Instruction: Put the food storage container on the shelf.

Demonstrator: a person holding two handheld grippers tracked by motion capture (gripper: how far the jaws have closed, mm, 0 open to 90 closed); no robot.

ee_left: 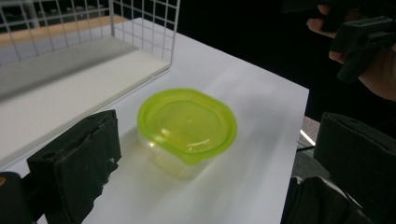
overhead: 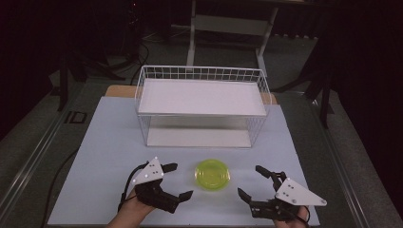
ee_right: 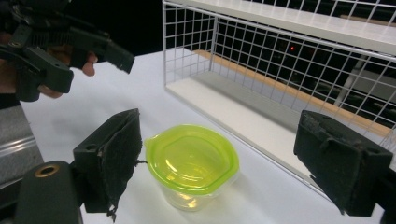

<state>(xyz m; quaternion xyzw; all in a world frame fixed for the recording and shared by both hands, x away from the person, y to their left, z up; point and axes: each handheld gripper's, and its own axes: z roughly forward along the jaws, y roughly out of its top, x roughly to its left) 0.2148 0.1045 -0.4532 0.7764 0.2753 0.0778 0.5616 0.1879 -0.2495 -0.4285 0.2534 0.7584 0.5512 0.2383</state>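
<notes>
A small clear tub with a lime-green lid (overhead: 212, 174) (ee_left: 187, 126) (ee_right: 191, 158) stands on the white table mat, in front of the wire rack. My left gripper (overhead: 181, 180) (ee_left: 222, 135) is just left of the tub, open, its jaws wide apart and clear of it. My right gripper (overhead: 250, 180) (ee_right: 222, 126) is just right of the tub, also open, with the tub in line between its black jaws but untouched. In each gripper view the other hand's gripper appears farther off, the right one (ee_left: 359, 42) and the left one (ee_right: 70, 51).
A white wire rack (overhead: 202, 97) with an upper white shelf and a lower white board stands behind the tub at mid table. The mat's front edge runs close under both hands. Dark floor and table legs lie beyond.
</notes>
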